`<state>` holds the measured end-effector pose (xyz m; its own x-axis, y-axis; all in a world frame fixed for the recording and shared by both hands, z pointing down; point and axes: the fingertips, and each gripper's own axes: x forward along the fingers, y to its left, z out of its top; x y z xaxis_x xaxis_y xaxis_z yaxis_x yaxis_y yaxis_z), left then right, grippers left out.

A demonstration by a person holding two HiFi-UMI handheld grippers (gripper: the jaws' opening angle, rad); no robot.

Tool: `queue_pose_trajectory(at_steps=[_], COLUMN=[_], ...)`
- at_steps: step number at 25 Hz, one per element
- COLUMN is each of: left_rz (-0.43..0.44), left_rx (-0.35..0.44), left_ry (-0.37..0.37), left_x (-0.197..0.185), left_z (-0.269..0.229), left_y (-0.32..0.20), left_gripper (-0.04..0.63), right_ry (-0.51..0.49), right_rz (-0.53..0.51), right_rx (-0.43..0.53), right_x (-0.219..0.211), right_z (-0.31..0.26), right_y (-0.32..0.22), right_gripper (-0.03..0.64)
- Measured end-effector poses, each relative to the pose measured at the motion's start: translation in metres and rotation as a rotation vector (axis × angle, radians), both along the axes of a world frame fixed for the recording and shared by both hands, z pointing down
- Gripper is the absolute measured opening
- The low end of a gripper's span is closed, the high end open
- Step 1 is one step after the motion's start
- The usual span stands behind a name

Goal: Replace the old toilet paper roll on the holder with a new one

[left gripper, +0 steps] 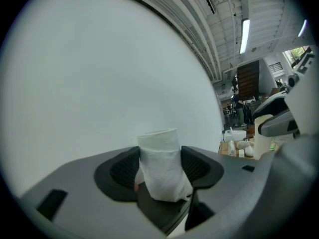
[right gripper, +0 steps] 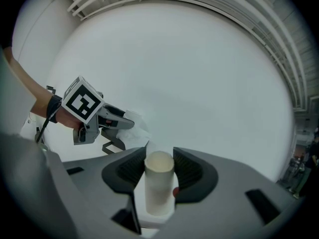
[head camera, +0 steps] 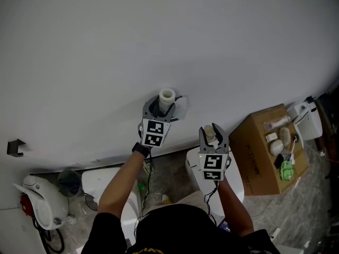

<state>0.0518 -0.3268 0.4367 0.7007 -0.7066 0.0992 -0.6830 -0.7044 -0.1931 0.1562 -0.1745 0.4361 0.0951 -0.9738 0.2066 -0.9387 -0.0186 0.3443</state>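
Two grippers are in view, and each one holds one roll upright. The left gripper (head camera: 164,109) has its jaws closed on a thin roll (left gripper: 162,166) covered with white paper, right against the white wall (head camera: 159,36). The right gripper (head camera: 212,136) clamps one bare cardboard tube (right gripper: 158,188), a little back from the wall.

I can read no words or numbers anywhere. At four o'clock in the head view, the cardboard box (head camera: 259,142) bears dark print on its side, too small for me to read.
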Motion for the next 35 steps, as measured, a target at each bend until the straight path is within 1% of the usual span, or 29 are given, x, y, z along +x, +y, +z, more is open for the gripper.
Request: queue_pose_trajectory(at_steps=[12,22,28,35], left_rz=[0.029,0.044,0.085,0.108], left_rx=[0.018,0.061,0.120,0.115], left_ry=[0.004,-0.026,-0.073,-0.069], left_x=[0.018,0.029,0.049,0.075], left_z=[-0.013,-0.018,-0.027,-0.029], left_y=[0.006,0.014,0.025,0.033], left_gripper=[0.267,0.253,0.253,0.253], right_ry=[-0.006,-0.012,-0.011,-0.013], right_rz=[0.010,0.012,0.025,0.053], right_rx=[0.000,-0.001,-0.004,-0.017], right_x=[0.010,0.014,0.025,0.046], right_z=[0.000,0.002,0.002,0.005], right_y=[0.000,0.002,0.007,0.018], right_gripper=[0.167,0.167,0.167,0.167])
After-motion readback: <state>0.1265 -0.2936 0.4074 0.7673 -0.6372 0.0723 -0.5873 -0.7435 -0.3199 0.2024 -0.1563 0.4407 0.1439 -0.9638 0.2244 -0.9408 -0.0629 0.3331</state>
